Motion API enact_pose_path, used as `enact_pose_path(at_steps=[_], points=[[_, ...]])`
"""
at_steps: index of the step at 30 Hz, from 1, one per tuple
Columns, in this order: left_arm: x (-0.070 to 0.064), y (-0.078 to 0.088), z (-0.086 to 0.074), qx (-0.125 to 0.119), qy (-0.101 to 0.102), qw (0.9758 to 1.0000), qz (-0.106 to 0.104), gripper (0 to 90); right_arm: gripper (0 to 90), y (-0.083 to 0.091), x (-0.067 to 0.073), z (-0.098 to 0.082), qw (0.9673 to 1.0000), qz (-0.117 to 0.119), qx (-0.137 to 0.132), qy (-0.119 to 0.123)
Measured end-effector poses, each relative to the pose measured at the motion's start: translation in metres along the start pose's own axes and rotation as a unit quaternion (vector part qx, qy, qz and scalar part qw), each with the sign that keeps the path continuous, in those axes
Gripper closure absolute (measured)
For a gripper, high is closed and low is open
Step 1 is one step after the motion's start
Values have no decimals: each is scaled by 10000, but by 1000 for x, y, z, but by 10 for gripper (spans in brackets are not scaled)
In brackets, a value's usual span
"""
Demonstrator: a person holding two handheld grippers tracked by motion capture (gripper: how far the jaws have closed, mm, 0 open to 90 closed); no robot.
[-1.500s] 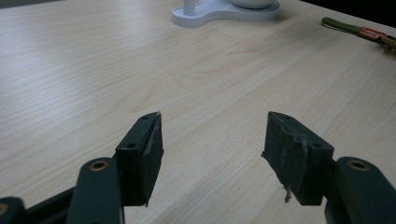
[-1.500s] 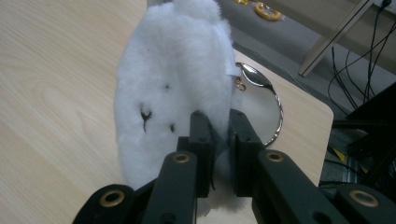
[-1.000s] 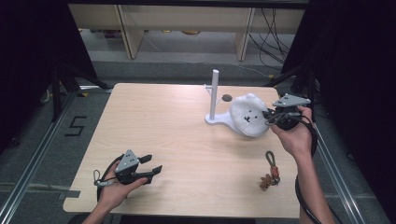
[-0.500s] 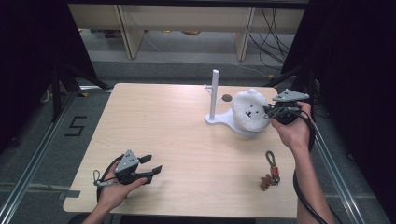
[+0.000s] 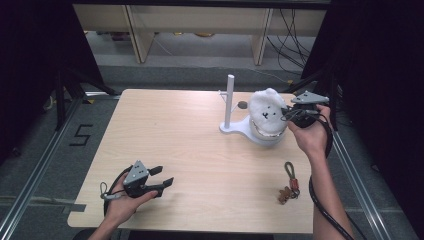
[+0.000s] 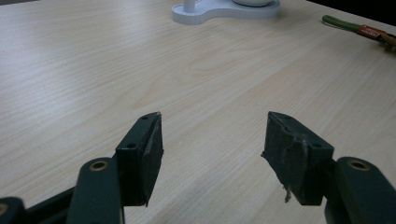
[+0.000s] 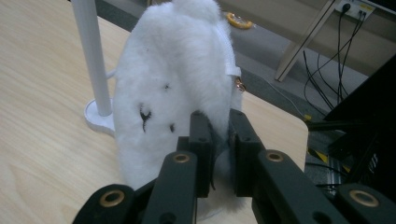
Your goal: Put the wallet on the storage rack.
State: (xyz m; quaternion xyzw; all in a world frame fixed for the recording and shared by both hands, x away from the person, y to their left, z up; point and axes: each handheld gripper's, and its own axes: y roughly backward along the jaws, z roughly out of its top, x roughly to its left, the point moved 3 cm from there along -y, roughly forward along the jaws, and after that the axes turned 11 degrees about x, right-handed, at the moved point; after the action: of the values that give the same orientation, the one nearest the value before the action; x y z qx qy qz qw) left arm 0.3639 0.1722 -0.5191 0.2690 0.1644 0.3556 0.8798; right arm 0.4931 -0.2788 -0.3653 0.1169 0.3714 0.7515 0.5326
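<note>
on the table (image 5: 190, 145), a white stand (image 5: 235, 127) with a flat base and an upright pole stood near the far right corner, the pole rising just beside the white plush pouch (image 5: 267, 117) on its left in the high view, with a small dark knob behind them. a keychain (image 5: 289, 181) with a green loop and a small brown charm lay near the right edge, toward the near side, well apart from the stand. the pouch was fluffy and white, rounded like a bear's head with a small bump on top, black stitched face marks and a zip running up its side with a small metal pull; it stood upright over the round end of the stand's base. whether the pouch held anything could not be told. the right gripper (image 7: 219, 140) was clamped on the pouch's lower edge by the zip, jaws pressed close on the fur. the left gripper (image 6: 212, 140) rested low near the table's near left corner, its jaws spread apart over bare wood.
</note>
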Motion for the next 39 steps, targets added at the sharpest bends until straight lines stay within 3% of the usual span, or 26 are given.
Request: enact_pose_path(at_steps=[3, 7, 8, 11, 12, 14, 28, 30, 33, 39], points=[[0, 0, 0, 1, -1, 10000, -3, 368, 826, -6, -1, 2, 9999, -55, -52, -105], [0, -1, 0, -21, -6, 10000, -52, 368, 825, -12, -3, 2, 9999, -117, -58, -60], [0, -1, 0, -16, -5, 10000, -53, 368, 825, -16, -4, 2, 9999, -97, 61, -55], [1, -1, 0, -17, -4, 10000, -55, 368, 825, -21, -5, 1, 9998, -196, -6, -29], [0, -1, 0, -15, -5, 10000, -55, 368, 825, -25, -4, -1, 9997, -194, 76, -159], [0, -1, 0, -20, -4, 10000, -53, 368, 825, -29, -3, -3, 9995, -191, 163, -189], [0, -2, 0, -21, -6, 10000, -52, 368, 820, -49, -6, -19, 9986, -434, 299, 55], [0, -2, 0, -30, -4, 10000, -52, 368, 815, -54, -4, -24, 9980, -452, 432, -109], [0, -2, 0, -22, -3, 10000, -53, 368, 809, -58, -7, -27, 9973, -458, 569, 67], [0, -2, 0, -19, -6, 10000, -58, 368, 751, -59, -7, -28, 9965, -464, 694, 95]])
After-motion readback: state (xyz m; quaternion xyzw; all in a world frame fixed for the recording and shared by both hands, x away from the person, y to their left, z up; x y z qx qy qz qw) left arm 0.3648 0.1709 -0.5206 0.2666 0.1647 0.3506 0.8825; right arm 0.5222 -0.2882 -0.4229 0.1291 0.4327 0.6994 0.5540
